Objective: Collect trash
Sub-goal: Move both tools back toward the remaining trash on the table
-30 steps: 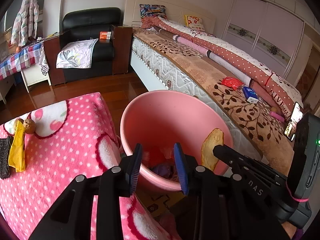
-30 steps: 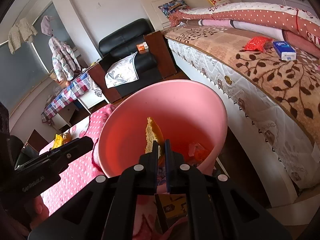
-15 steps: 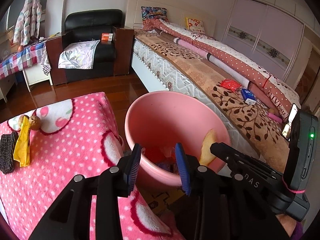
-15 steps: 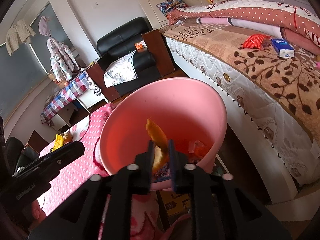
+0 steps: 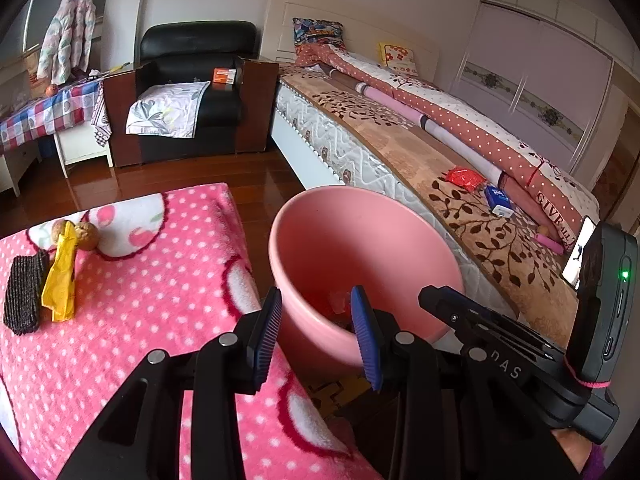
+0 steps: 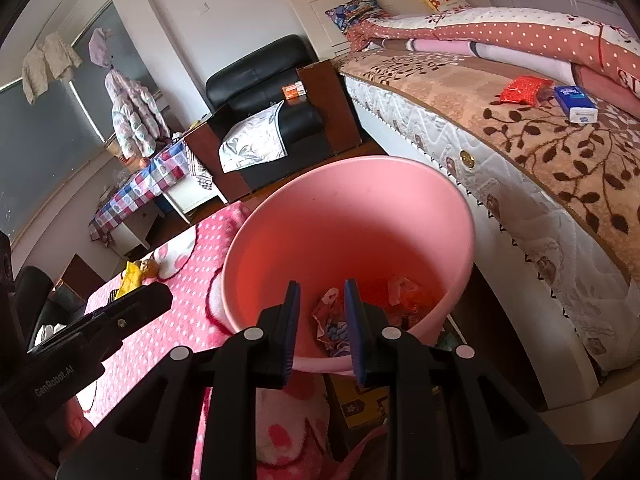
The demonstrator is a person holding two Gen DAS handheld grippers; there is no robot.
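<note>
Black armchair (image 5: 192,80) beside the bed (image 5: 400,148) (patterned cushions at its head)

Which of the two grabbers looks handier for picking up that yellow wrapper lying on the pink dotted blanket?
Probably the left gripper: open and empty, it is on the side of the yellow wrapper. The right gripper, also empty, hangs over the pink plastic bucket.
</note>
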